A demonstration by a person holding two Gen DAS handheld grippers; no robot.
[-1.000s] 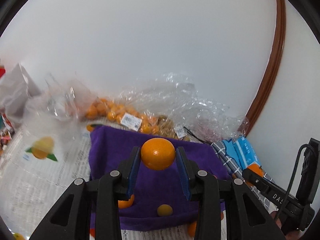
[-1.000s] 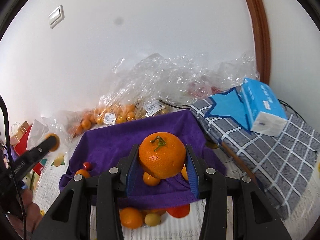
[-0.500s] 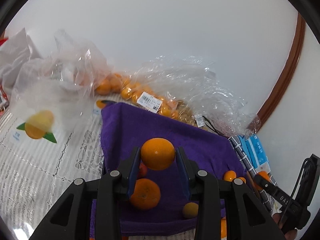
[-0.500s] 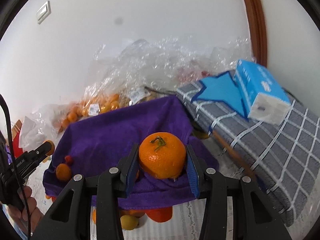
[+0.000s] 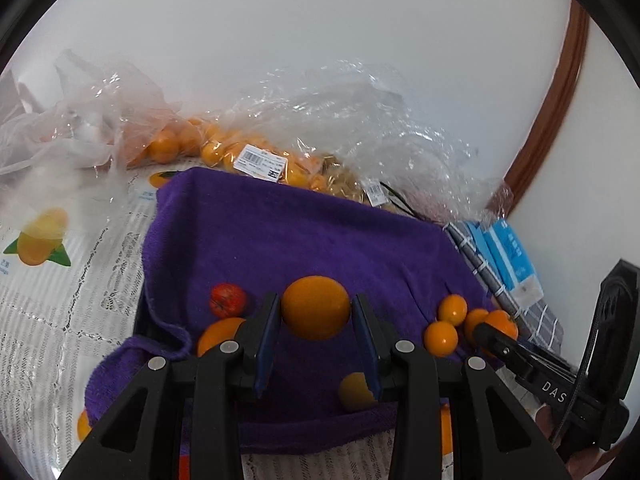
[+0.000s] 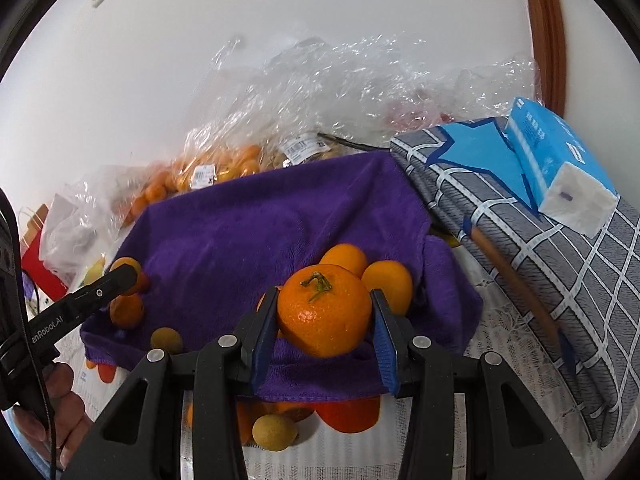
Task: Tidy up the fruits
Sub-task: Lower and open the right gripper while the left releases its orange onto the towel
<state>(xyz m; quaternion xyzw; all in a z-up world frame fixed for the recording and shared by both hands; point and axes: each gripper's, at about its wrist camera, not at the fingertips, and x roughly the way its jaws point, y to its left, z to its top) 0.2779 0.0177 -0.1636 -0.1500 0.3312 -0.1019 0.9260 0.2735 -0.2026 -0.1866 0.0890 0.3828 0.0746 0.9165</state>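
Observation:
My left gripper (image 5: 316,332) is shut on a smooth orange (image 5: 315,307) and holds it over the near left part of a purple towel (image 5: 288,236). A red tomato (image 5: 227,300) and another orange (image 5: 216,340) lie on the towel just left of it. My right gripper (image 6: 325,326) is shut on a stemmed mandarin (image 6: 324,312) over the towel's near right part (image 6: 256,236), beside two oranges (image 6: 386,280). A small yellowish fruit (image 6: 166,340) lies on the towel's left front.
Clear plastic bags of small oranges (image 5: 256,160) lie behind the towel by the white wall. A grey checked cloth (image 6: 540,260) with a blue tissue pack (image 6: 560,164) is on the right. Loose fruit (image 6: 276,432) lies on the white lace tablecloth (image 5: 60,320) in front.
Both grippers have come lower and closer over the towel, each still holding its fruit. More fruit on the towel has come into view.

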